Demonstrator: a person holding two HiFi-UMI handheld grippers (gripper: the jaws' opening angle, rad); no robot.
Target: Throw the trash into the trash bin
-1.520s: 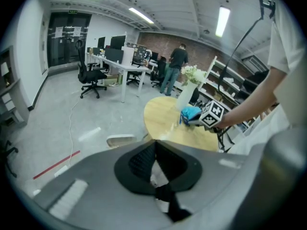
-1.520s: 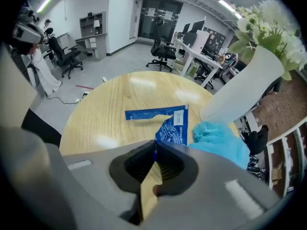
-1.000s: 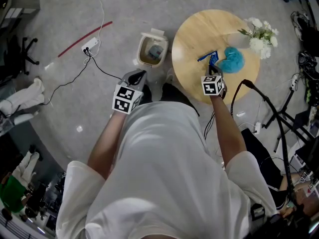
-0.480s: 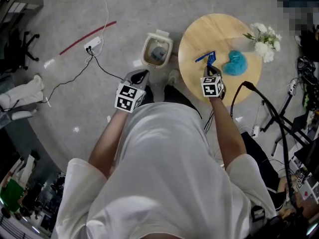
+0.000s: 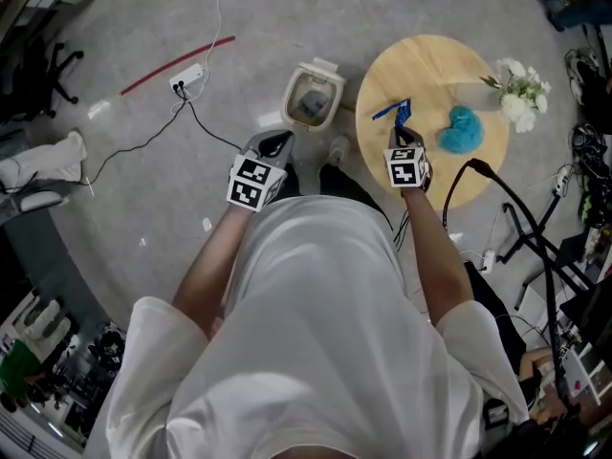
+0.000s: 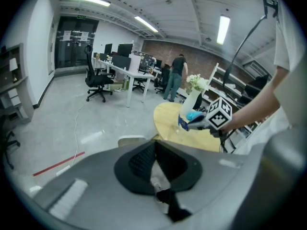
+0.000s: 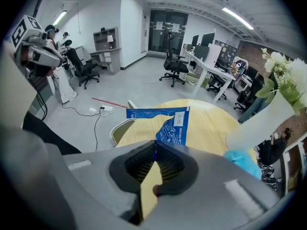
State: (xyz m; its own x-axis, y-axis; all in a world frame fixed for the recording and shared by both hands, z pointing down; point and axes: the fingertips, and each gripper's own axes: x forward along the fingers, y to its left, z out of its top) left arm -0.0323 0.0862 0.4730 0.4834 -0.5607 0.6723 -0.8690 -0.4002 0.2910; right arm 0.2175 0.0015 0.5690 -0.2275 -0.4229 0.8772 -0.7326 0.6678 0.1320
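Wrapper (image 7: 169, 123), blue, is sticking out past tips of right gripper (image 7: 154, 158), jaws clenched on its edge. We're judging an edge pinch is the only hold thin foil offers. It's sitting over left side of round table (image 5: 435, 70), not in bin yet. Bin (image 5: 290, 101) is standing on floor just left of table, lid up, prob. ready for the drop. Left gripper (image 6: 154, 153) is hovering near bin, jaws closed on nothing, i.e. spare for now.

no text can be read: the white label (image 7: 181, 120) on the blue wrapper (image 7: 168, 134) is too small, the green sign (image 6: 81, 17) over the doors too, and the marker cubes (image 5: 253, 182) bear only black-and-white squares
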